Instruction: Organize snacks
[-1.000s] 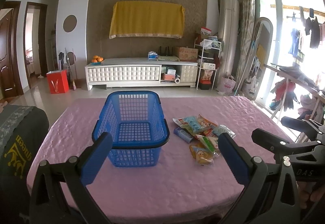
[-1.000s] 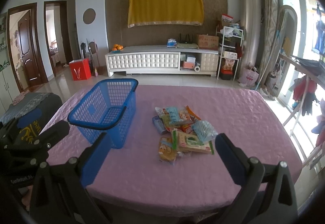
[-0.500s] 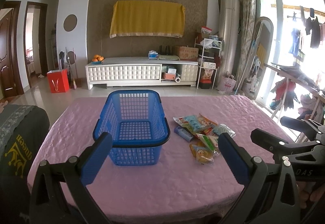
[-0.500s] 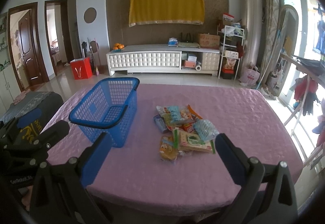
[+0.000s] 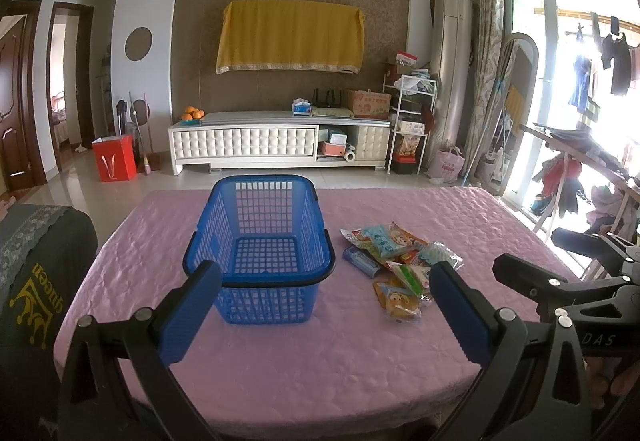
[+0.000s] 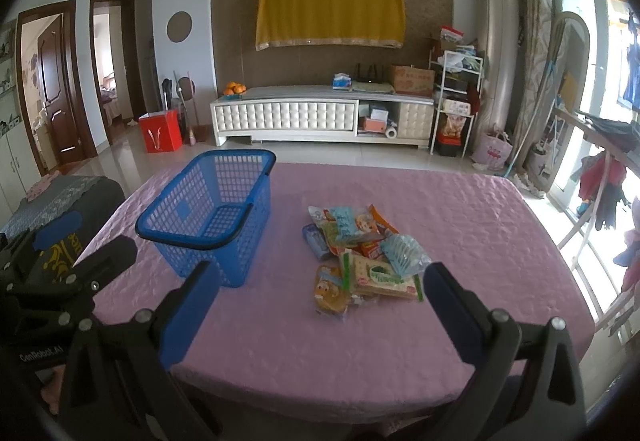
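An empty blue plastic basket (image 5: 260, 245) stands on the pink tablecloth (image 5: 300, 353); it also shows in the right wrist view (image 6: 208, 217). A pile of several snack packets (image 5: 396, 265) lies to the basket's right, also seen in the right wrist view (image 6: 360, 257). My left gripper (image 5: 324, 273) is open and empty, held above the table's near edge, in front of the basket. My right gripper (image 6: 320, 273) is open and empty, held in front of the snack pile.
A dark chair back with a lace cover (image 5: 36, 281) stands at the table's left. A white TV cabinet (image 5: 280, 145) and shelves (image 5: 408, 121) stand beyond the table. A drying rack with clothes (image 5: 580, 177) is on the right.
Both grippers have moved slightly forward toward the table; the basket and snacks look a little nearer. Nothing on the table has moved.
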